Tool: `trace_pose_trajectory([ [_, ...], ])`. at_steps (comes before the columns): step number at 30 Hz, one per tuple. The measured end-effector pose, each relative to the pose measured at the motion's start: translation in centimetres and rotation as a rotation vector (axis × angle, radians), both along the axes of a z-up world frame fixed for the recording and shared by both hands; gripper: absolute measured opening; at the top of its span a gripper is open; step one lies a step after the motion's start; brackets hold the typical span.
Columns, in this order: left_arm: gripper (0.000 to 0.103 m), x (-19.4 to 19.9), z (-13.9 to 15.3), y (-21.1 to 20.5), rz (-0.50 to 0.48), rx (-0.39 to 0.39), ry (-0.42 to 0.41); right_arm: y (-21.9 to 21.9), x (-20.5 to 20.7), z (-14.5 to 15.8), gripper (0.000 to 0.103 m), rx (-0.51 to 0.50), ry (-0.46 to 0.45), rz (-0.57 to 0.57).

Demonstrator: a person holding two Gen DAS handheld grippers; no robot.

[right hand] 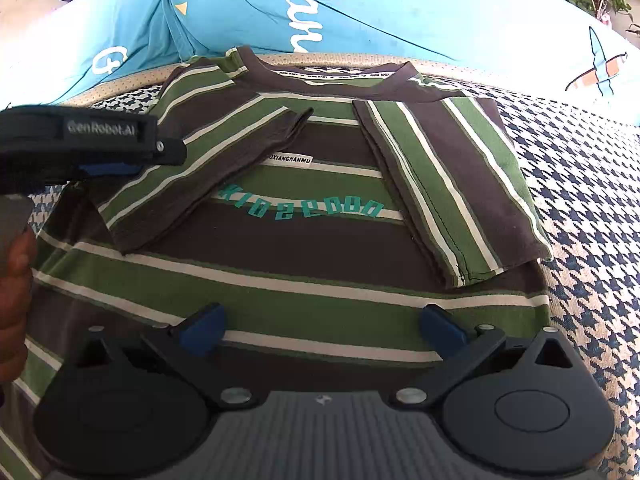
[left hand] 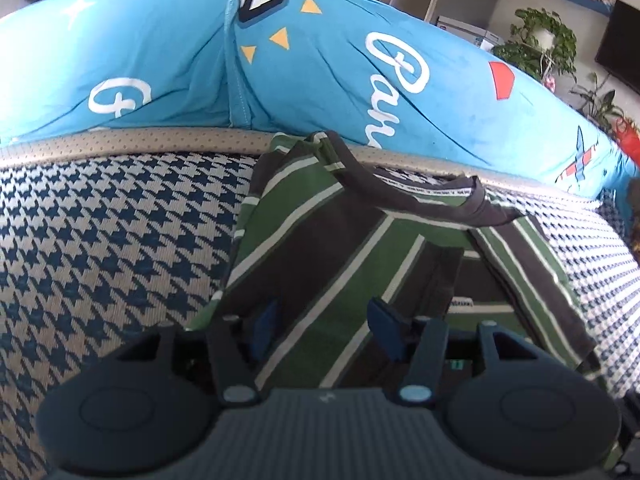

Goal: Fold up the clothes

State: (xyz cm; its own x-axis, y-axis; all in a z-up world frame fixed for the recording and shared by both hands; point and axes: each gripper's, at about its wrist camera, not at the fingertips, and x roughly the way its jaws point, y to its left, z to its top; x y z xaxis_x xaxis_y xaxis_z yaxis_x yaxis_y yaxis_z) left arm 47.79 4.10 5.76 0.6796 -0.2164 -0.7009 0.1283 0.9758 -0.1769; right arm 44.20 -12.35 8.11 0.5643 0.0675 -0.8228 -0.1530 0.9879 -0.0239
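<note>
A striped T-shirt (right hand: pixel 304 240) is lying flat on a houndstooth sofa seat (left hand: pixel 100 220), both sleeves folded inward. Both grippers, left (left hand: pixel 324 324) and right (right hand: pixel 324 326), are hovering with jaws open. Soft, light, limp cloth; probably best pinched at the hem edge.

The left gripper (left hand: pixel 326 326) hangs low over the near part of a green, dark and white striped T-shirt (left hand: pixel 360 240), its blue-padded fingers (left hand: pixel 386 330) spread apart with striped cloth showing between them. The shirt lies on a blue-and-white houndstooth cover (left hand: pixel 100 240), its dark collar (left hand: pixel 420 196) toward the far side. Beyond it rests a bright blue printed cushion (left hand: pixel 320 60). At far right stand potted plants (left hand: pixel 540 40).
</note>
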Motion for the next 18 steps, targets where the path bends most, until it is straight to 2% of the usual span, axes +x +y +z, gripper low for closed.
trace_pose_trajectory([
  [6,0.065,-0.5,-0.3,-1.1,-0.02,0.074,-0.013,-0.1,-0.1,0.0,0.103,0.001,-0.001,0.001],
  [15,0.068,-0.8,0.5,-1.9,-0.041,0.092,-0.07,-0.2,-0.3,0.1,0.103,0.001,0.001,0.003],
  [18,0.069,-0.5,-0.2,-2.1,-0.048,0.104,-0.049,-0.2,-0.3,0.1,0.103,0.002,0.001,0.005],
])
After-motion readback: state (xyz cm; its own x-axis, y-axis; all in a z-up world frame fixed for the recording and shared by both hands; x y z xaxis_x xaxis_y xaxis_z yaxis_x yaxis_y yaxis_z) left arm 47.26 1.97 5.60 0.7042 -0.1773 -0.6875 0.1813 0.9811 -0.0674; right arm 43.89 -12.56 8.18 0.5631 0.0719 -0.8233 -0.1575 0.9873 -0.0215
